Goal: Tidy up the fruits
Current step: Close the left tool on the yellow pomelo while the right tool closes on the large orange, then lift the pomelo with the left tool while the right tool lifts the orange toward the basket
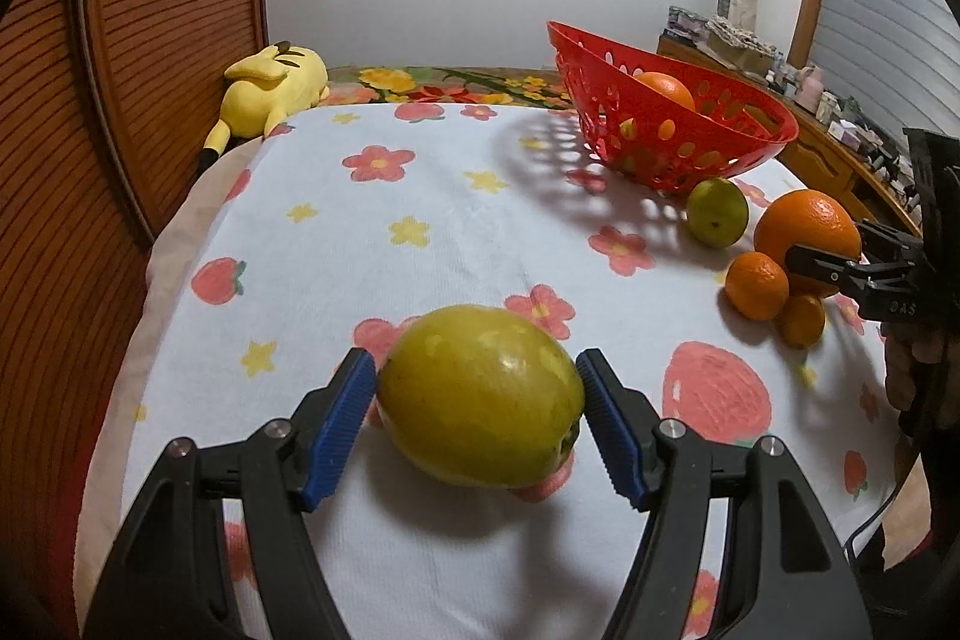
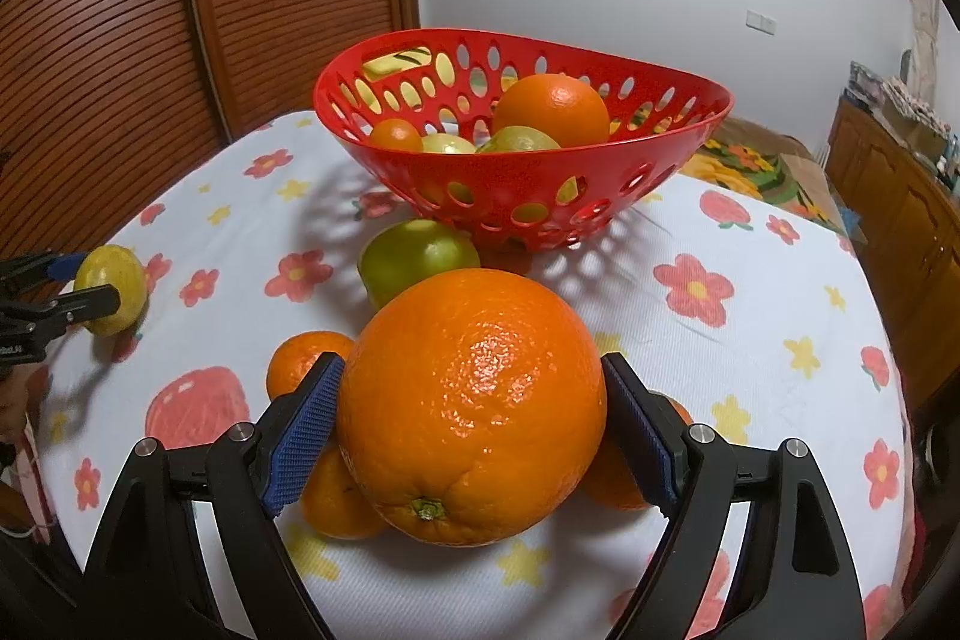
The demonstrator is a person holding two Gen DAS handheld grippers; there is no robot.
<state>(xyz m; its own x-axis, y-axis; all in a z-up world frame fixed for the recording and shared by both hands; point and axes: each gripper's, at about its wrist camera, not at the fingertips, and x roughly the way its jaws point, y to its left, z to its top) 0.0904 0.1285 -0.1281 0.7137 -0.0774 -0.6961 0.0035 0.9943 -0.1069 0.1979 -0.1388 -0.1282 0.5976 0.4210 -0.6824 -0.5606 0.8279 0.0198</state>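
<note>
Our left hand-held gripper (image 1: 477, 403) has its 2 blue pads against either side of a yellow-green fruit (image 1: 480, 394), so we read it as pinching that fruit, which appears to sit just above the flowered cloth (image 1: 372, 220), a shadow showing beneath it. Our right hand-held gripper (image 2: 471, 415) is pinching a large orange (image 2: 471, 406) in the same way, with small oranges (image 2: 306, 358) crowded touching it at its 9 and 7 o'clock and another partly hidden at 4 o'clock. Whether the surface under the cloth is a worktop or a bed we cannot tell. From the right wrist view a green fruit (image 2: 414, 259) lies just beyond the orange at 12 o'clock, touching or nearly touching the foot of the red basket (image 2: 660, 112), which already holds an orange, a small orange and some pale green fruits. From the left wrist view the basket stands well apart at 1 o'clock, and a yellow plush toy (image 1: 270, 91) lies at 11 o'clock by the louvred door. We judge the step in hand to be the pick-up of 2 fruits at once, with several loose fruits left. The next move calls for lifting each fruit clear, carrying it over the basket rim and releasing low, taking care that the large orange does not roll its small neighbours away.
</note>
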